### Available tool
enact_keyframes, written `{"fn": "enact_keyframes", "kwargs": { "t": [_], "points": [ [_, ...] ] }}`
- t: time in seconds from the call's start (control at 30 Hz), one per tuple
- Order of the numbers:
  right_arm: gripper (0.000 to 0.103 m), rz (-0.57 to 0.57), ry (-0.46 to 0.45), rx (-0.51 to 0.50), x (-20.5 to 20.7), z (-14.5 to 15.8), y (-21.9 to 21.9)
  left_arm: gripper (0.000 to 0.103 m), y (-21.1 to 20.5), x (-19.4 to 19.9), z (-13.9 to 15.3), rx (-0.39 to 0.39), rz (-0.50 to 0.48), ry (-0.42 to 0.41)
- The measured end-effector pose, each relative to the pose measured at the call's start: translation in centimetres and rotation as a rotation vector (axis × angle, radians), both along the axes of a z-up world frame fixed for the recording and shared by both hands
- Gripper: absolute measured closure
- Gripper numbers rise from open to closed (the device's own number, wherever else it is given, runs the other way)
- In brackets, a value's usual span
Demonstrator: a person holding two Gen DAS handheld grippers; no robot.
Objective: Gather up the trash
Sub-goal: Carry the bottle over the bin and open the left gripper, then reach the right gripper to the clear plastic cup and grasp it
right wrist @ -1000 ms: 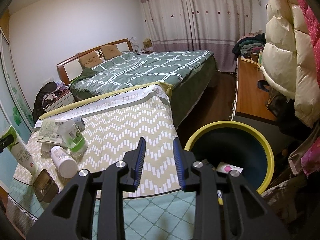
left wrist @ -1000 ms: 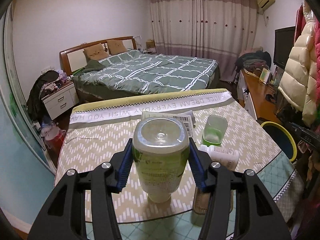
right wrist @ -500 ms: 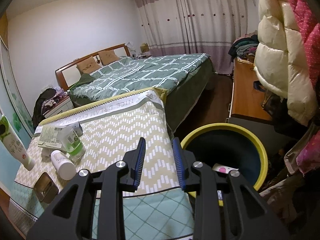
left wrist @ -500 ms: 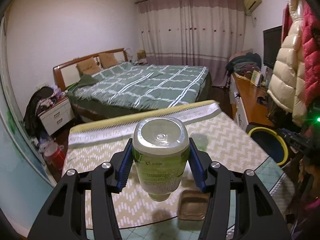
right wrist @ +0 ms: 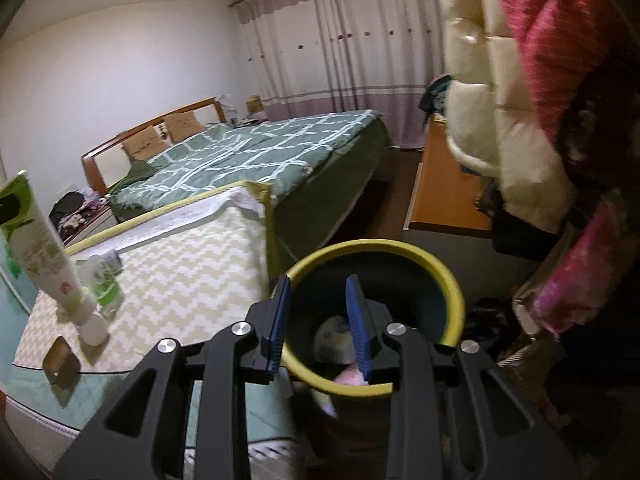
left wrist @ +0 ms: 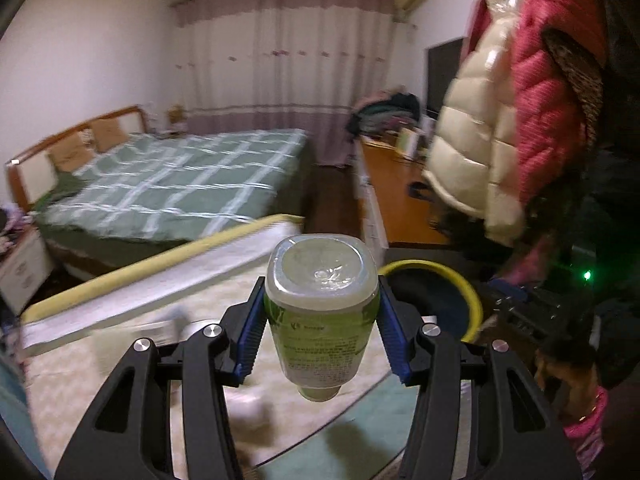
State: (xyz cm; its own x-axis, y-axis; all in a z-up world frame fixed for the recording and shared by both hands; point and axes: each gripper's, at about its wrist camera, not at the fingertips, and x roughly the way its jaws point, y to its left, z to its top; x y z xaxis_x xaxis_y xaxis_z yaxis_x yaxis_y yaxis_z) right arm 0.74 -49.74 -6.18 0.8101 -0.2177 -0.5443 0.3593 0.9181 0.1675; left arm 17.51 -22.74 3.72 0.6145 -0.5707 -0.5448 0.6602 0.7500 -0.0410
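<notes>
Our left gripper (left wrist: 322, 328) clamping green-and-white lotion tube (left wrist: 322, 320) cap-down, our right gripper (right wrist: 318, 322) parted, empty, above yellow-rimmed bin (right wrist: 448, 280).

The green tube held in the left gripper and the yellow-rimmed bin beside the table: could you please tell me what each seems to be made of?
Green tube: likely soft, semi-glossy plastic; its translucent flat end shows highlights and its printed body tapers smoothly. Yellow-rimmed bin: probably rigid plastic, with a smooth, even yellow rim and dark matte inside, though painted metal cannot be ruled out.
</notes>
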Motion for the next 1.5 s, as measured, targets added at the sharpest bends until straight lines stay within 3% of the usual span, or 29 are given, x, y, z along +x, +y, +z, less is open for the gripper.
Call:
{"fn": "enact_keyframes", "kwargs": {
  "t": [0.27, 0.6, 0.67, 0.7, 0.83, 1.03, 1.2, 1.5],
  "points": [
    [0.075, -0.069, -0.008, 0.021, -2.7, -0.8, -3.7, 0.051, -12.3, 1.2, -2.3, 0.010, -0.170, 0.062],
    [0.066, -0.120, 0.008, 0.050, -3.9, -2.6, -6.8, 0.051, -23.4, 3.5, -8.8, 0.118, -0.211, 0.165],
    [0.062, -0.125, 0.014, 0.060, -3.9, -2.9, -7.1, 0.031, -24.2, 3.5, -9.9, 0.146, -0.196, 0.165],
    [0.061, -0.127, 0.017, 0.063, -3.9, -3.0, -7.3, 0.010, -24.1, 3.5, -10.1, 0.148, -0.183, 0.158],
    [0.060, -0.124, 0.024, 0.064, -3.7, -3.2, -6.8, 0.008, -21.6, 2.5, -9.2, 0.125, -0.151, 0.126],
    [0.057, -0.087, 0.025, 0.056, -2.8, -2.8, -5.3, 0.005, -13.3, 0.6, -6.0, 0.052, -0.071, 0.078],
    [0.056, -0.039, 0.026, 0.043, -1.6, -2.0, -3.0, 0.005, -4.6, 0.1, -4.4, -0.001, 0.074, 0.038],
    [0.055, 0.087, 0.044, 0.017, 1.9, -0.9, 3.2, 0.005, 11.7, 0.4, -4.8, -0.038, 0.392, -0.011]
  ]
}}
